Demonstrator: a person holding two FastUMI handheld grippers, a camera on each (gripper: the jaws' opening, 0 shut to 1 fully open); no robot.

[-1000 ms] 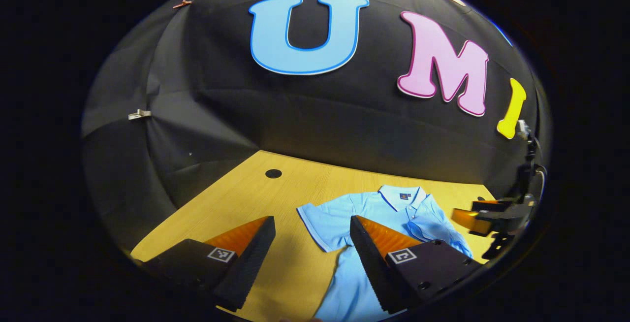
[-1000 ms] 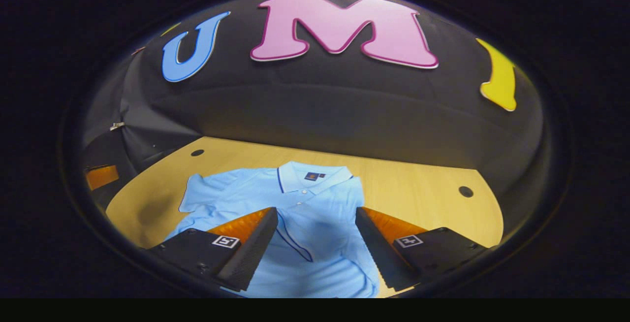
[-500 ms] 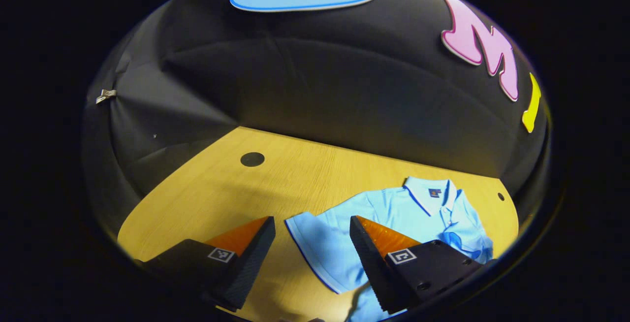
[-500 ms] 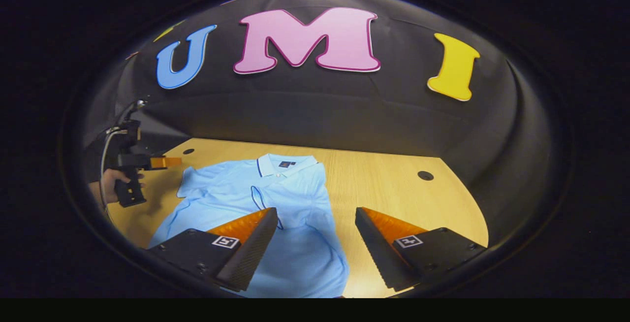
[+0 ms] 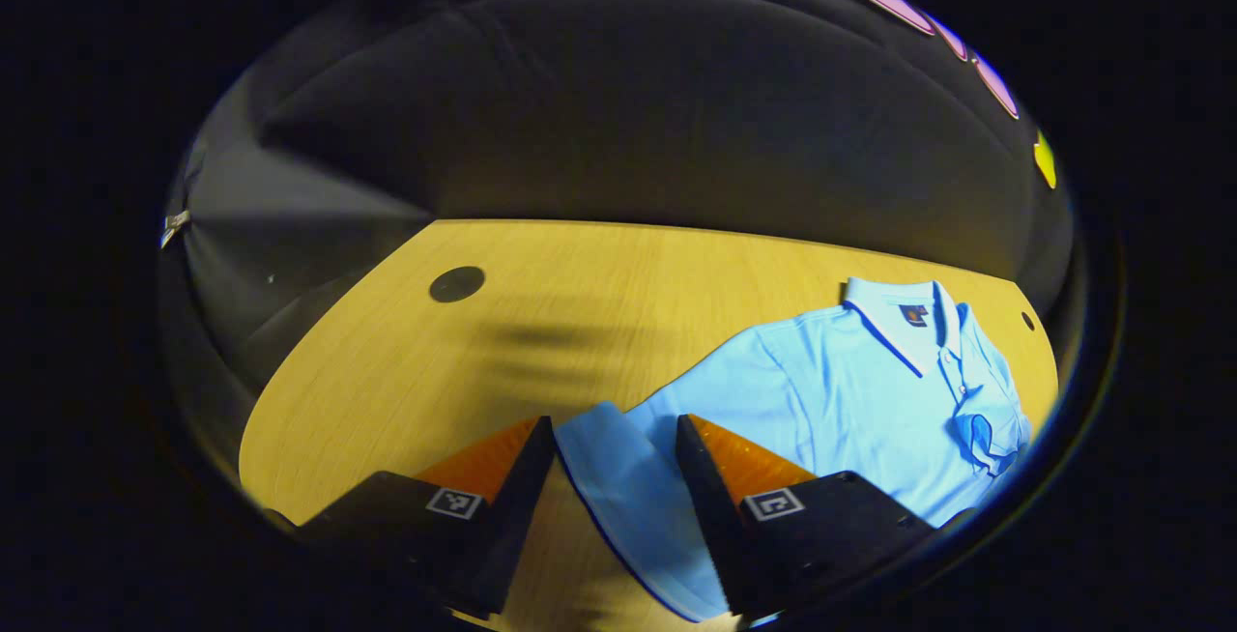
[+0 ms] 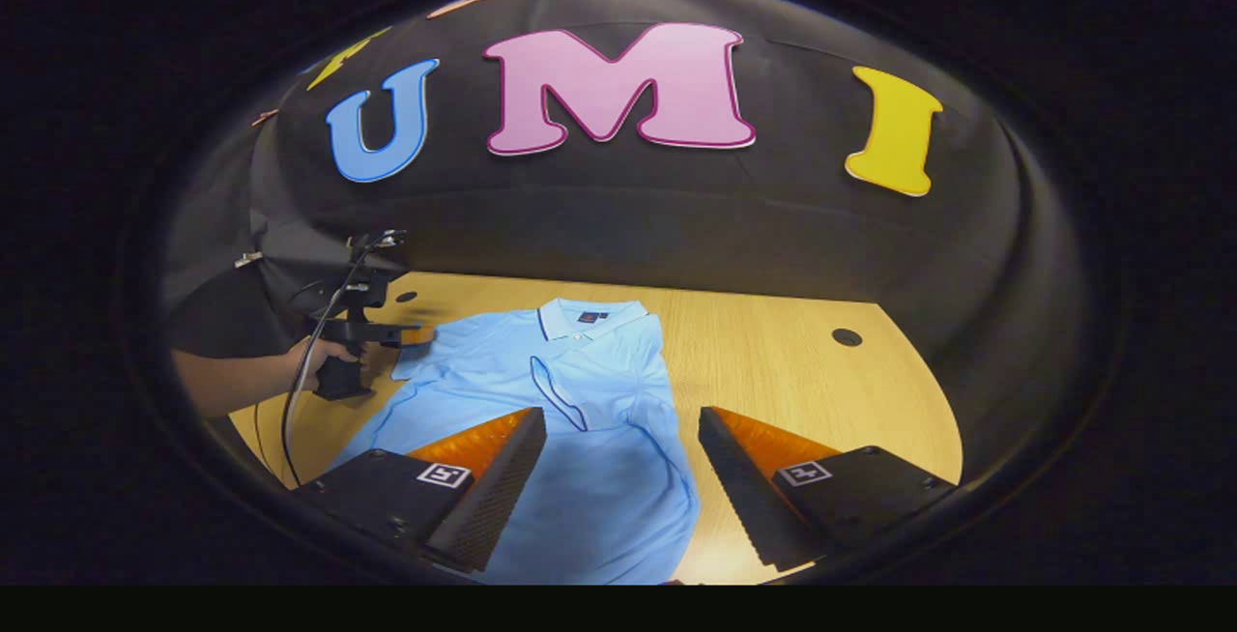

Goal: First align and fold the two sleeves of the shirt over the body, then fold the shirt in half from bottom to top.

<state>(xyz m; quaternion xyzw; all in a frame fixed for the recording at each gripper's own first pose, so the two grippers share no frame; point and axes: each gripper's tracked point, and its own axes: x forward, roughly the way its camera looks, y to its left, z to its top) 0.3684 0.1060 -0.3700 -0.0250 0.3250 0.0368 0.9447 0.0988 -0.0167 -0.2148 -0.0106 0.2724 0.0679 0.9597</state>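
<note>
On the pale wooden table (image 5: pixel 387 361) w/ flat light-blue polo shirt (image 5: pixel 850 400), left gripper (image 5: pixel 612 444) straddles left sleeve (image 5: pixel 618 477), fingers narrowing, not yet pinching: grab cuff edge, fold across body; right gripper (image 6: pixel 621 444) wide, idle.

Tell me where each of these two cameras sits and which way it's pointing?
Left gripper view: rides on the left gripper, looking forward and down along its two fingers at the shirt's unfolded sleeve lying between them.
Right gripper view: rides on the right gripper, held above the shirt's lower part, facing the collar and booth wall; a hand holds the left gripper at the far sleeve.
Shared: the blue shirt on the wooden table, and the left gripper.
</note>
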